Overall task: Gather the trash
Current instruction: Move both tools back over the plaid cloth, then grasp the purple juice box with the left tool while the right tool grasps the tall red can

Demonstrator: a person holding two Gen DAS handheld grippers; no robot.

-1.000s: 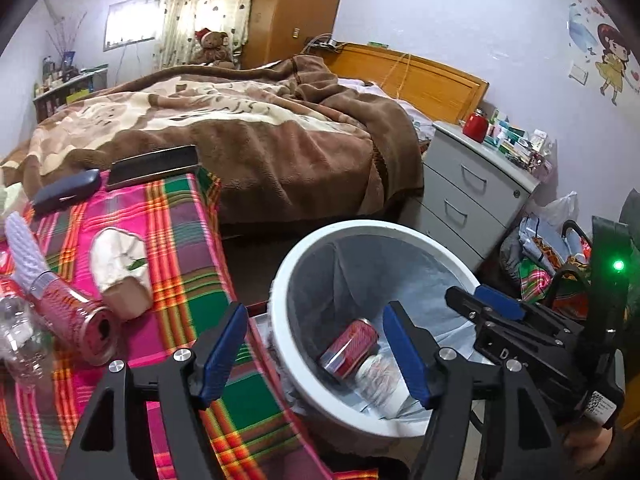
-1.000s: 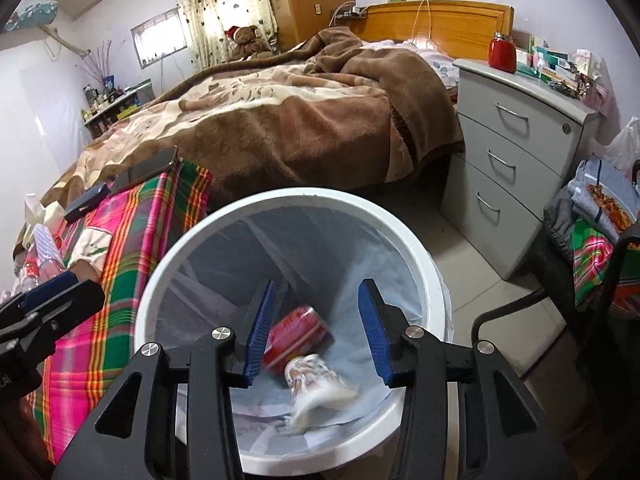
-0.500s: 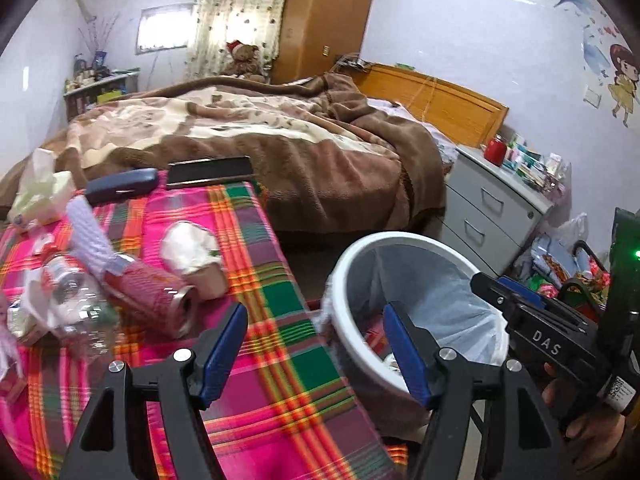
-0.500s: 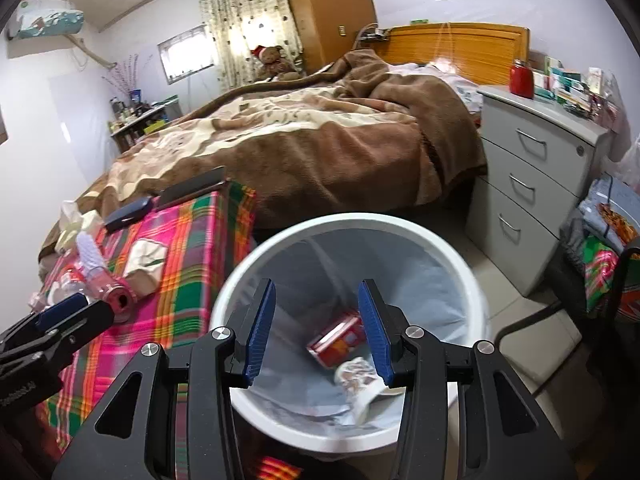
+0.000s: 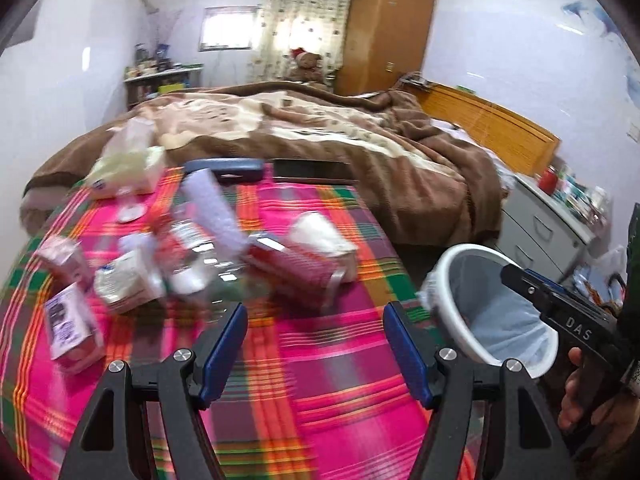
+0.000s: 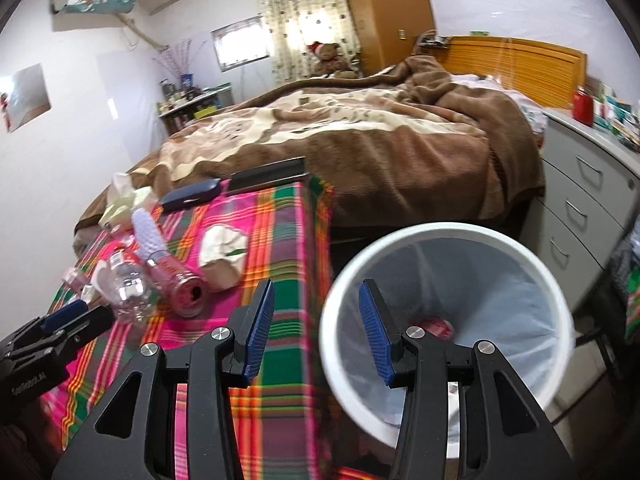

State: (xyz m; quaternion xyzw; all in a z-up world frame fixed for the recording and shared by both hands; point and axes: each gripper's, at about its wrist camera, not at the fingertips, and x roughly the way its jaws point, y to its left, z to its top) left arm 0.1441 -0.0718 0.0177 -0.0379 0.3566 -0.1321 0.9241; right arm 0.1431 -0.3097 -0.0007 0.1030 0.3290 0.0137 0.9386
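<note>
Crushed red can [image 6: 185,285], clear ribbed bottle [image 6: 127,285], plaid cloth [image 6: 276,240]

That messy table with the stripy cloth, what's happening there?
A person is clearing trash with two tongs. Both the left tongs and the right tongs are open and empty. The white bin beside the table already has a red can inside. Another red can, a clear bottle and a crumpled paper cup lie on the checked cloth.

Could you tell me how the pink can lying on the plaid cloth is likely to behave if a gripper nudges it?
The pink can lies on its side, so it would probably roll. Its top looks opened, so it is likely empty and light. Thin walls may dent under a hard squeeze.
</note>
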